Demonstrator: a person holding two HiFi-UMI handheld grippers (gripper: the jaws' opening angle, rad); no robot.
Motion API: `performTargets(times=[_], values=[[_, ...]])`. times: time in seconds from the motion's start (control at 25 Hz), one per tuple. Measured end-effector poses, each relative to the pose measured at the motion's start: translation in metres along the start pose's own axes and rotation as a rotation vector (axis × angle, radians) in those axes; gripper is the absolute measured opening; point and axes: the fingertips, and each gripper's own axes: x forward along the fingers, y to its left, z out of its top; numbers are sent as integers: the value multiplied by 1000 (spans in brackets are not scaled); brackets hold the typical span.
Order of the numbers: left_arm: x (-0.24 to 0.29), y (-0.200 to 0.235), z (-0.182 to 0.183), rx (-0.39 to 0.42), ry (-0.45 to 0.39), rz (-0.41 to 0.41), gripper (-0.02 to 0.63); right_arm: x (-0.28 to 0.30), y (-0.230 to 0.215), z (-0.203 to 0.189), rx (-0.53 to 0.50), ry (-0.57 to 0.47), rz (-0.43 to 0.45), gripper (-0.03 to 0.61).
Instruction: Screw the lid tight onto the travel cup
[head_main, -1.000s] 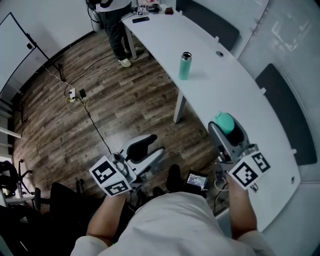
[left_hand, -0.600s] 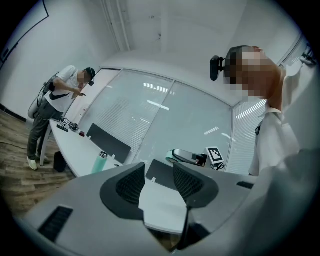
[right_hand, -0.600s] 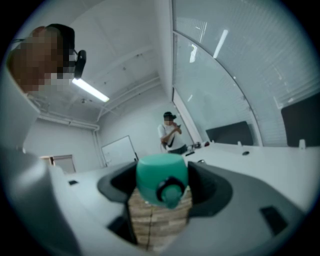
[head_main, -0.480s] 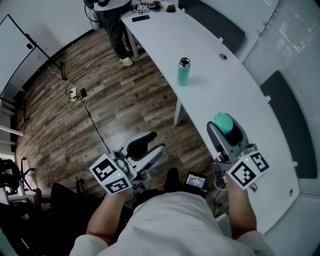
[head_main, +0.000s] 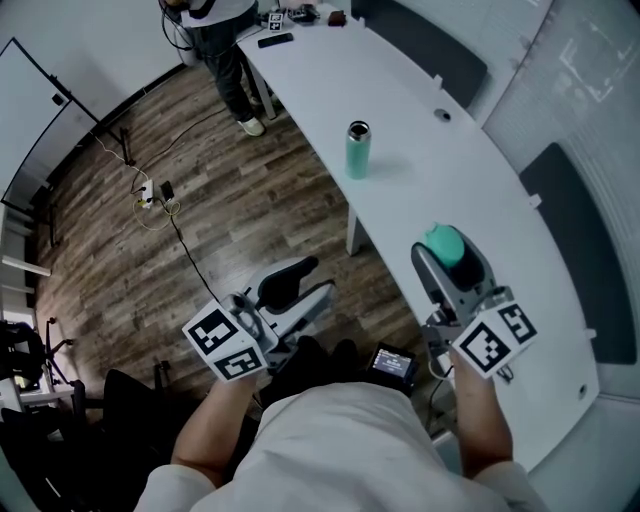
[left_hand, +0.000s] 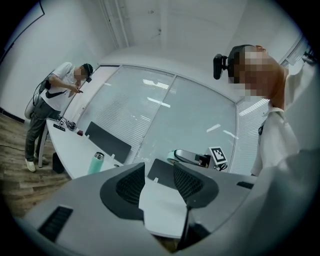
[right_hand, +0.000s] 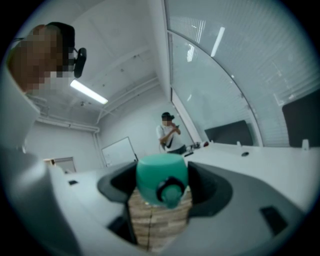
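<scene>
The teal travel cup (head_main: 357, 150) stands upright and lidless on the long white table (head_main: 470, 190); in the left gripper view the cup (left_hand: 96, 163) is small and far off. My right gripper (head_main: 446, 250) hangs over the table's near part, well short of the cup, shut on the teal lid (head_main: 445, 243). In the right gripper view the lid (right_hand: 161, 181) fills the gap between the jaws of the right gripper (right_hand: 161, 186). My left gripper (head_main: 300, 291) is over the wooden floor left of the table, open and empty. Only table shows between the pads of the left gripper (left_hand: 159, 182).
A person (head_main: 225, 50) stands at the table's far end, where small dark items (head_main: 290, 20) lie. Cables and a power strip (head_main: 150, 190) trail over the wooden floor. Dark panels (head_main: 425, 45) line the table's back edge against a glass wall.
The cup now sits lower and further left in the head view, nearer to both grippers. The right gripper still holds the lid. The left gripper stays open.
</scene>
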Motion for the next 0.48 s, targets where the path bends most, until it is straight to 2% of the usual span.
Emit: performTargets(times=[0.48], values=[[20,42,-1,-10,36,-56,199,23,-18,-2,-1,-28,-77,313]])
